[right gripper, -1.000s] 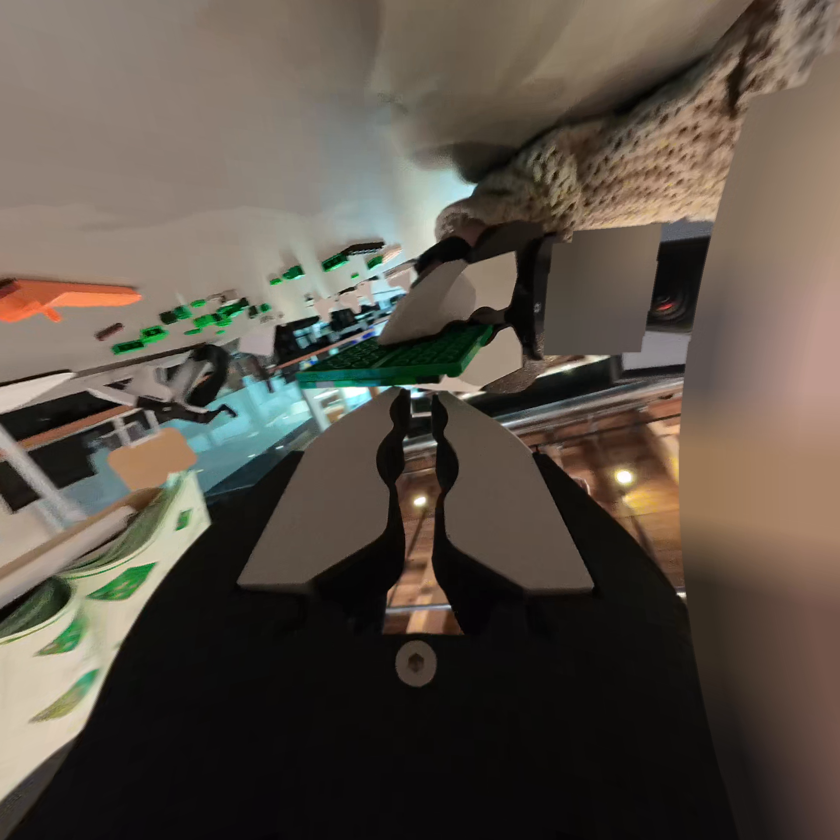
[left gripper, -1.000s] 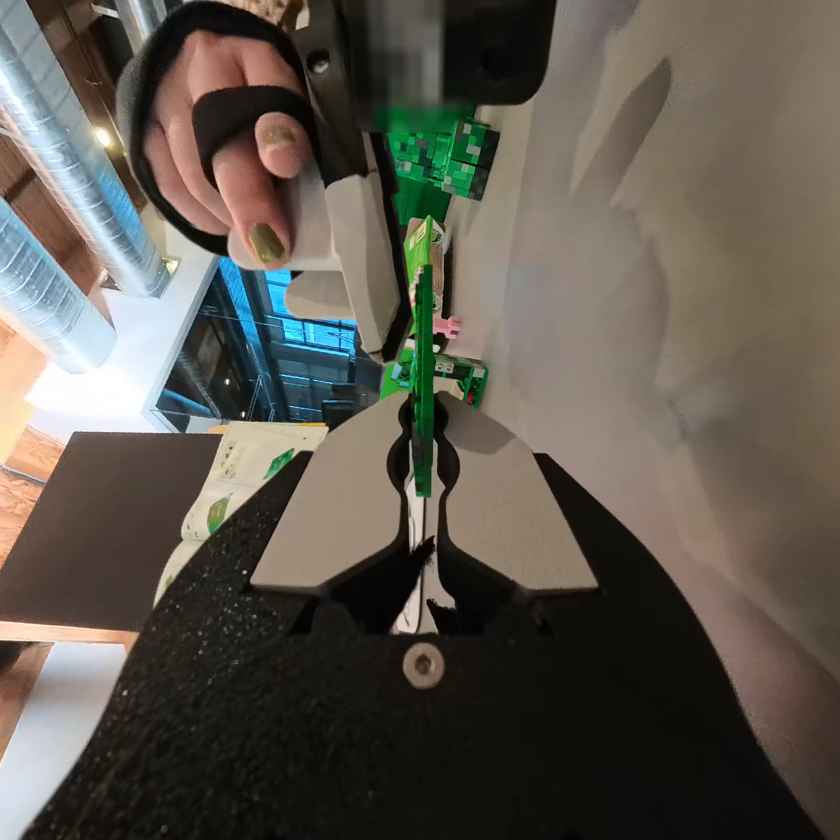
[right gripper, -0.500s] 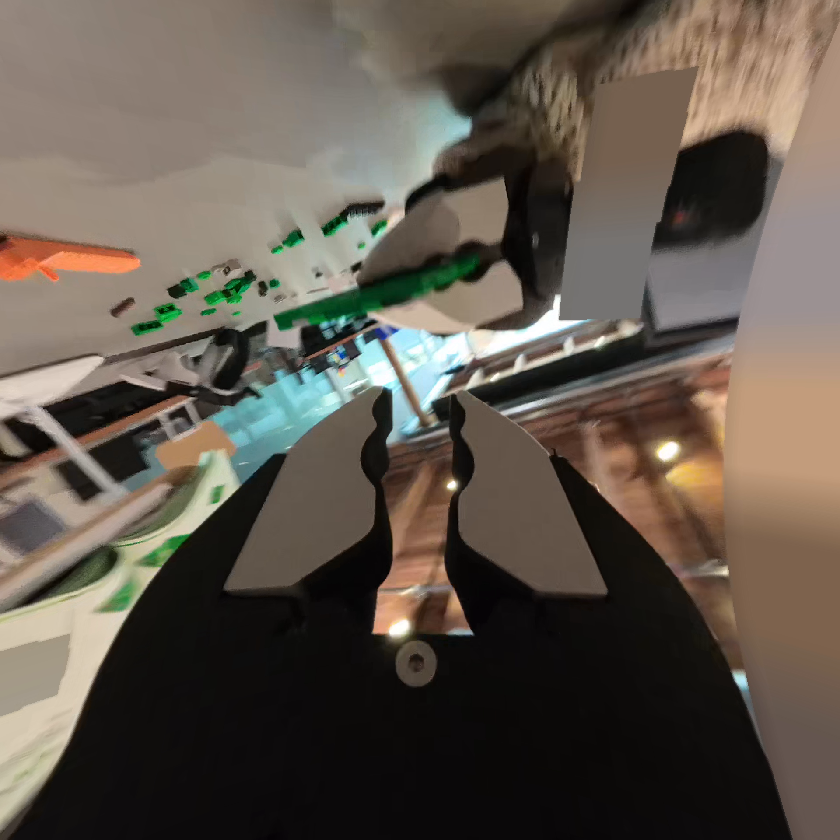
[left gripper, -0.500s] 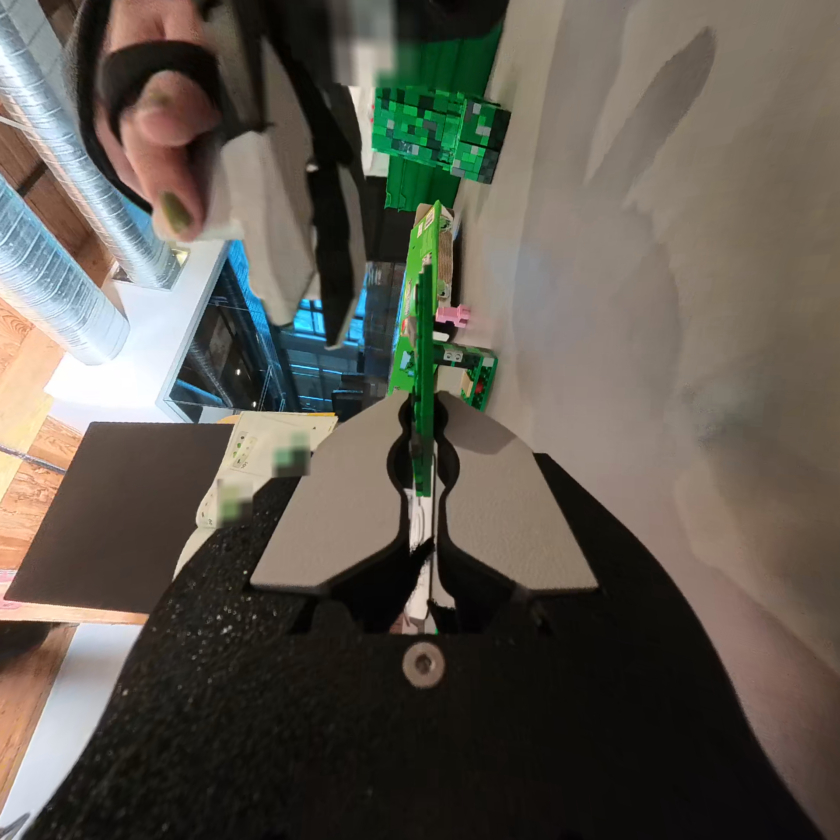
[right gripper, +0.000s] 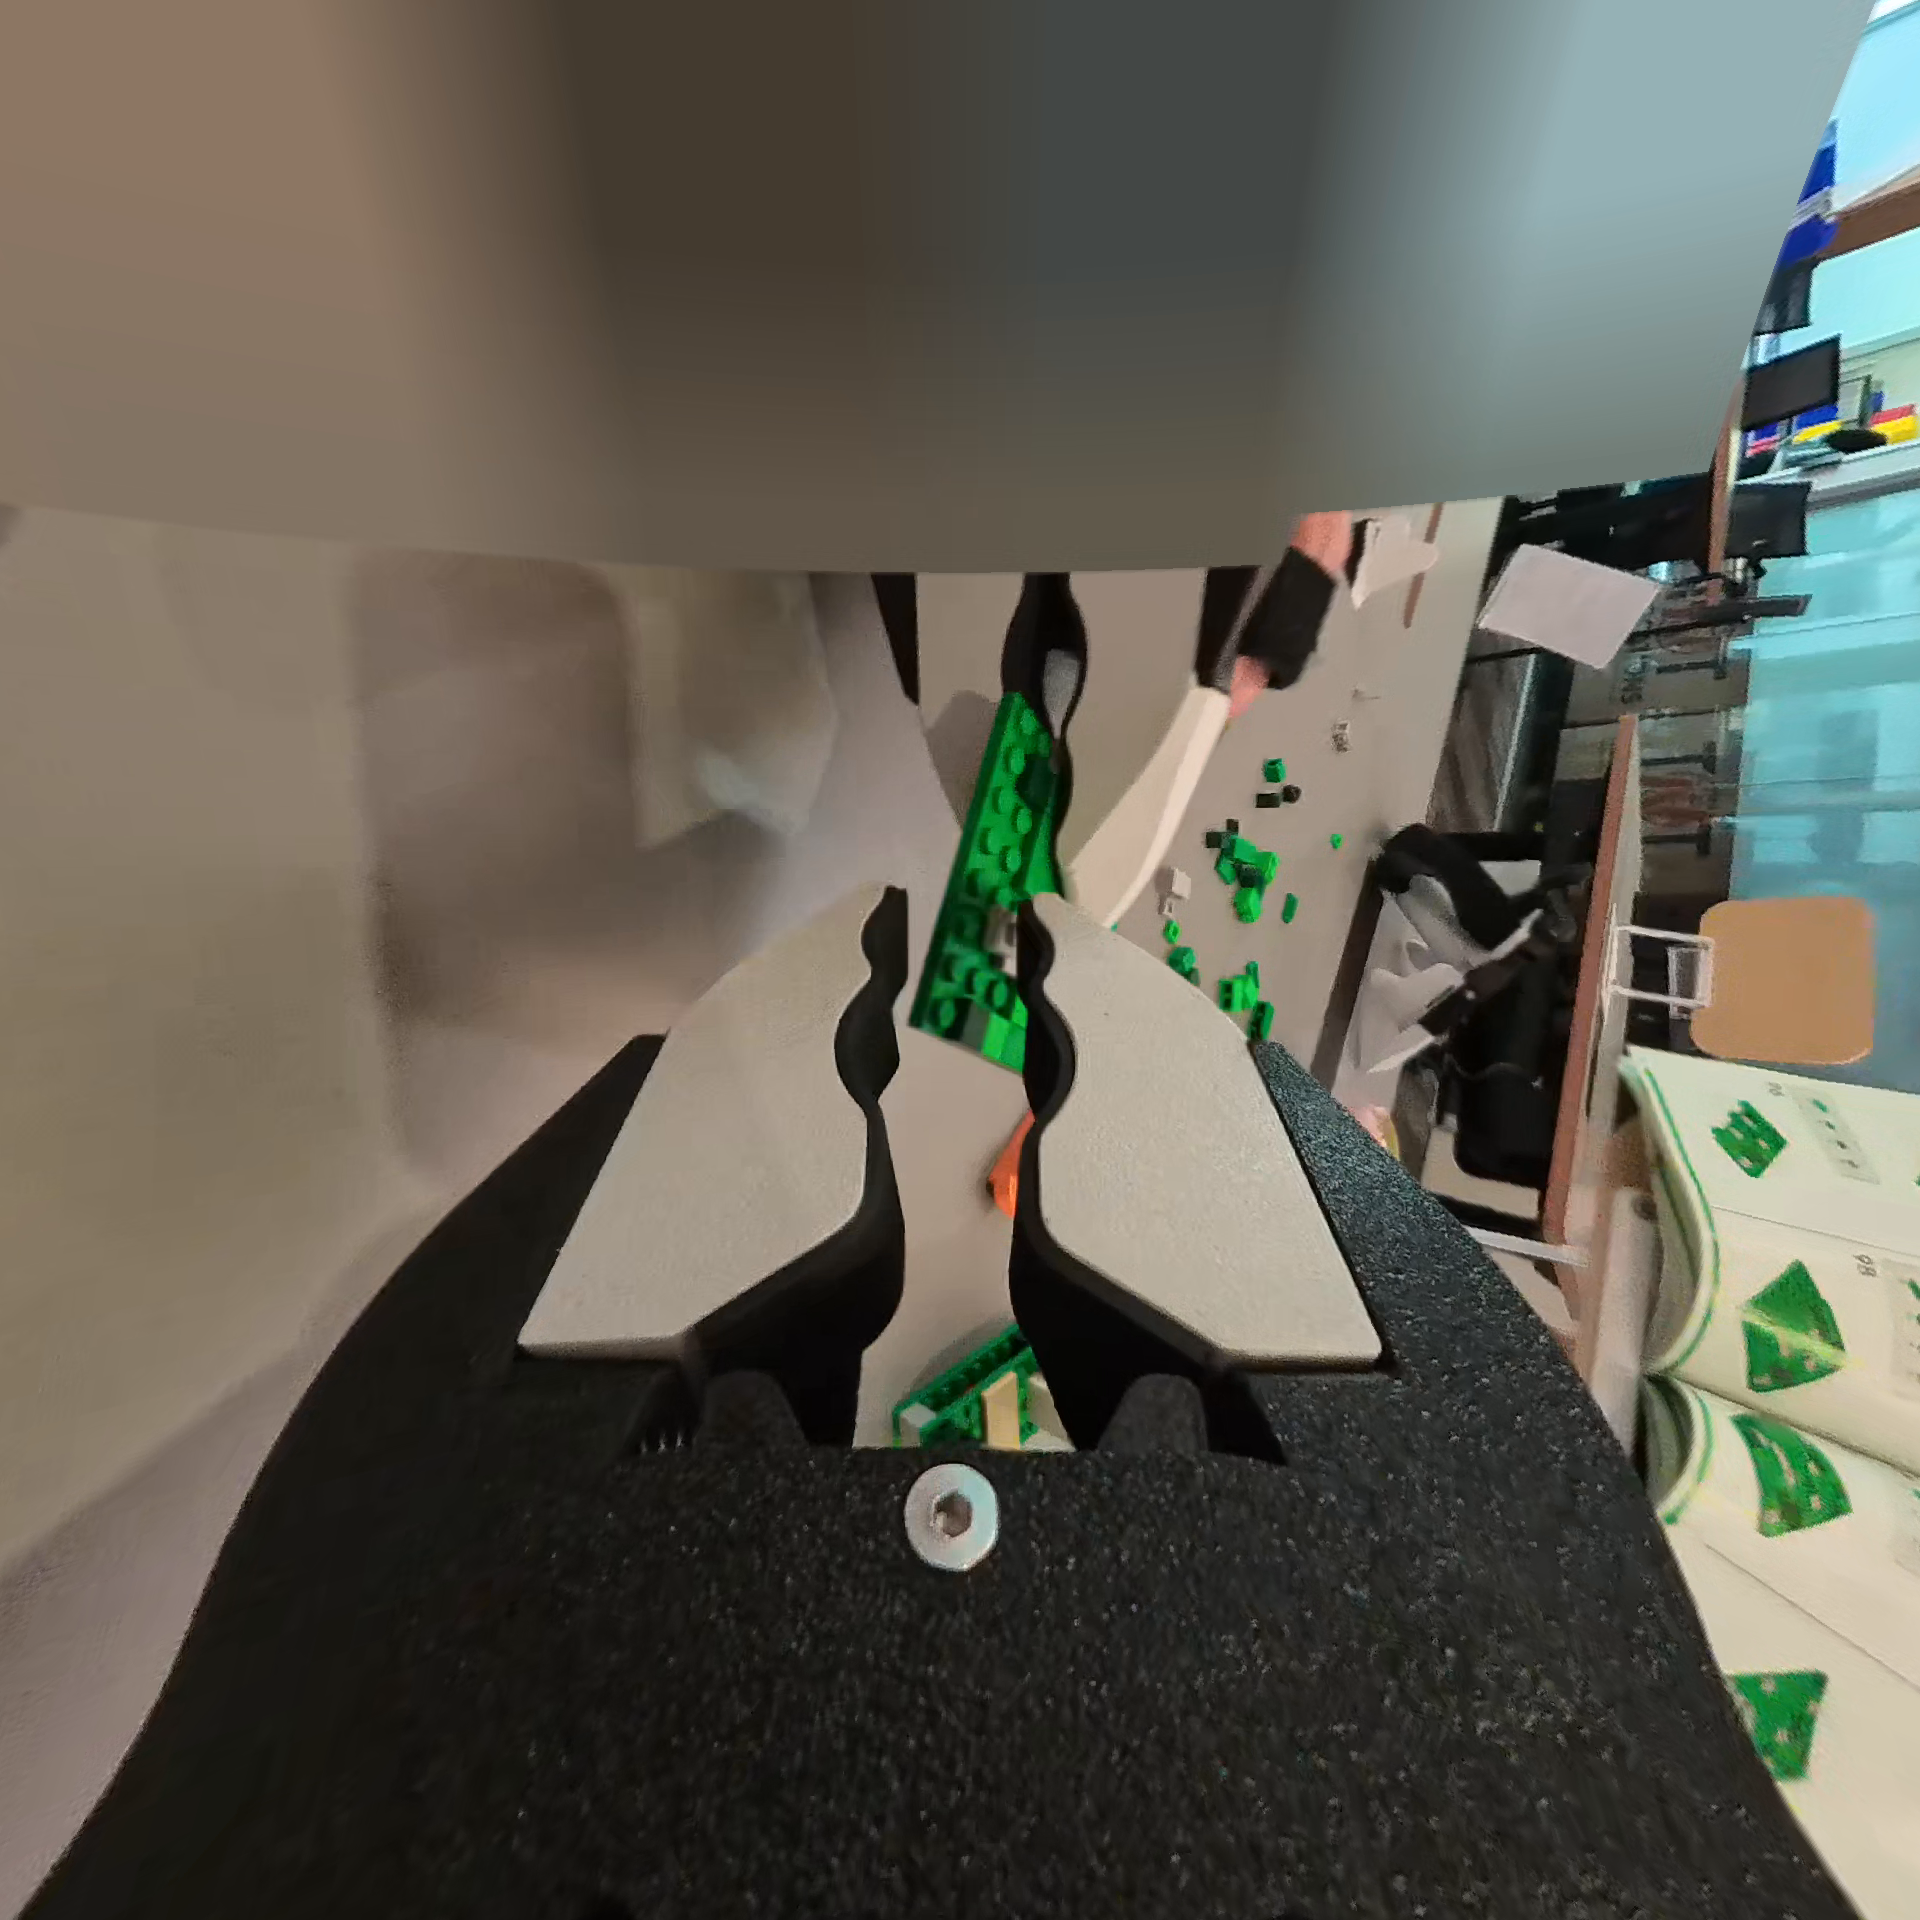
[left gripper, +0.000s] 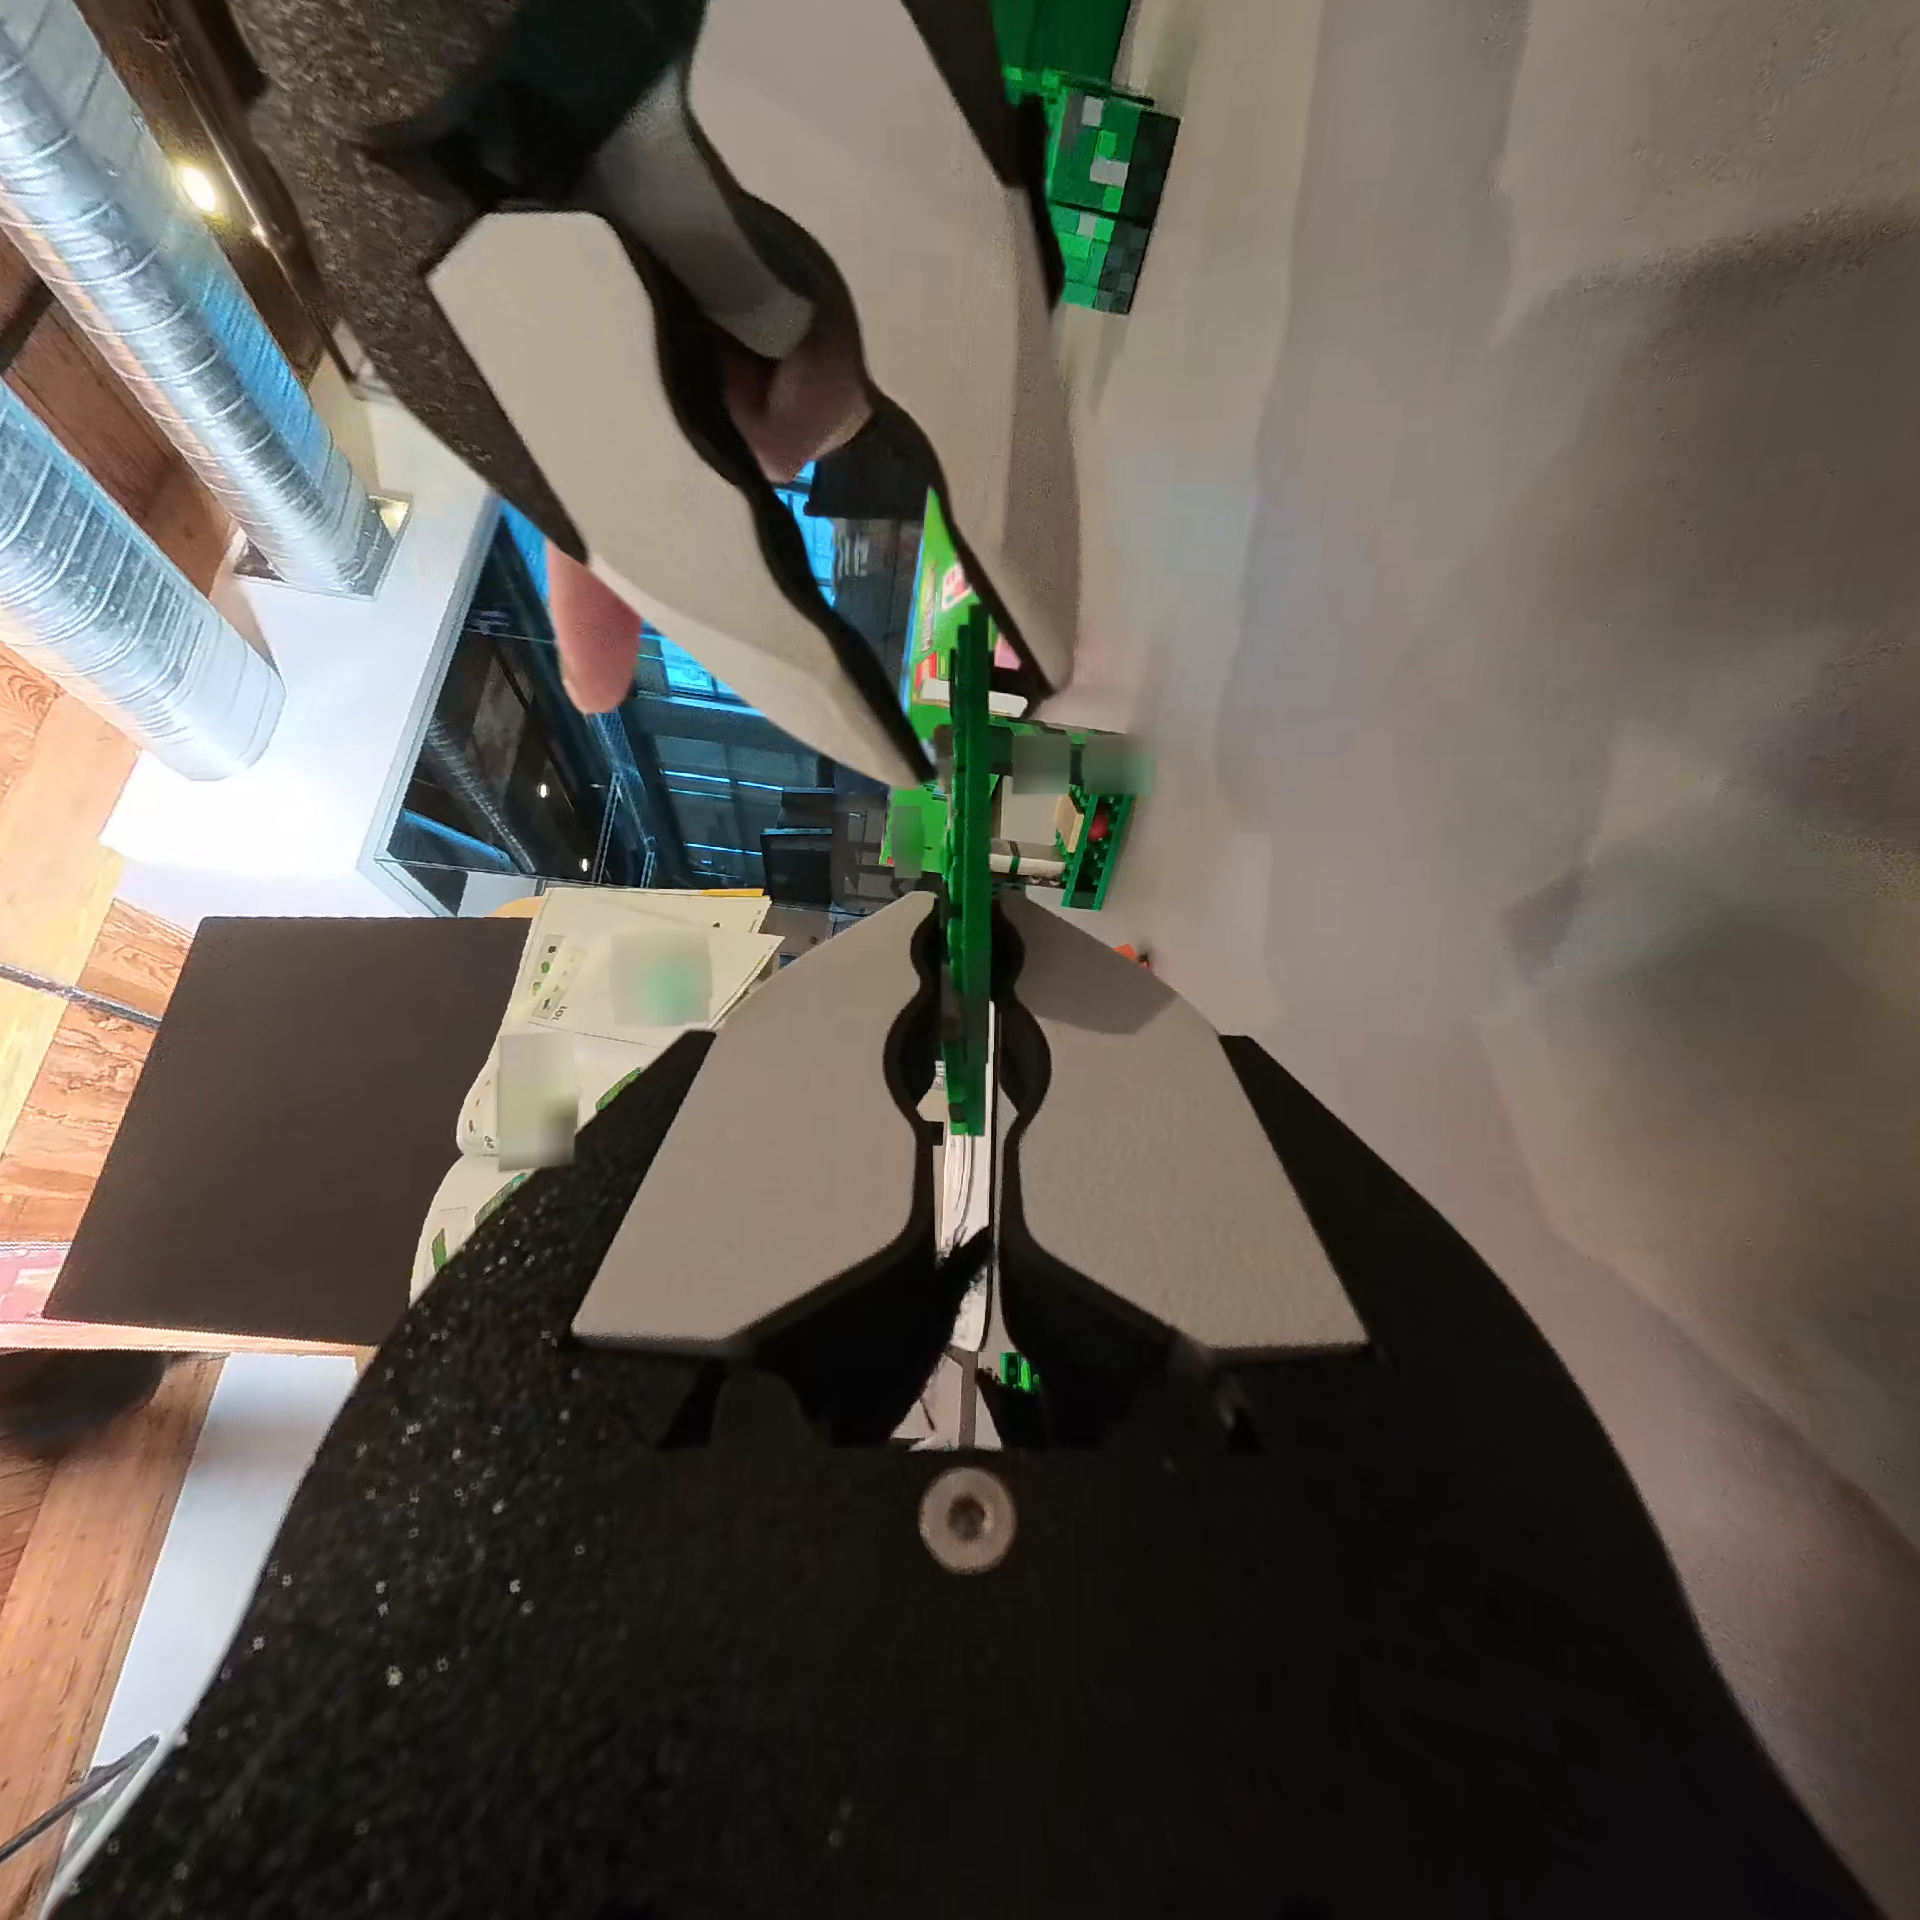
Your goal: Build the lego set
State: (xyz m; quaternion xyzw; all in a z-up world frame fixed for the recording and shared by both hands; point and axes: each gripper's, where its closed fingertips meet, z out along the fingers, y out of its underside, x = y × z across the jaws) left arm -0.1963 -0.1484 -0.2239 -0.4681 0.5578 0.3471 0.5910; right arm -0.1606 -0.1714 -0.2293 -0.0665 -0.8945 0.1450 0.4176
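My left gripper (left gripper: 961,914) is shut on a green studded plate (left gripper: 974,831), which shows edge-on and runs away from the camera. My right gripper (left gripper: 979,727) comes in from above, open, with one fingertip on each side of the plate's far end. In the right wrist view my right gripper (right gripper: 961,909) is open and the plate (right gripper: 1003,831) shows stud side up in the gap just beyond its tips. The left gripper (right gripper: 1039,686) holds the plate's other end. I cannot tell whether the right fingers touch the plate.
Several loose green bricks (right gripper: 1236,862) lie on the pale table (right gripper: 1382,748). An orange piece (right gripper: 1003,1174) and a small green build (right gripper: 966,1392) sit below my right gripper. An open instruction booklet (right gripper: 1787,1299) lies at the right. A pixel-patterned green block (left gripper: 1112,197) stands farther off. Across from one pair of fingers to the other is roughly 5 centimeters.
My right gripper has opened and swung round to face the plate, its fingers now on either side of the far end. My left gripper still holds the plate.
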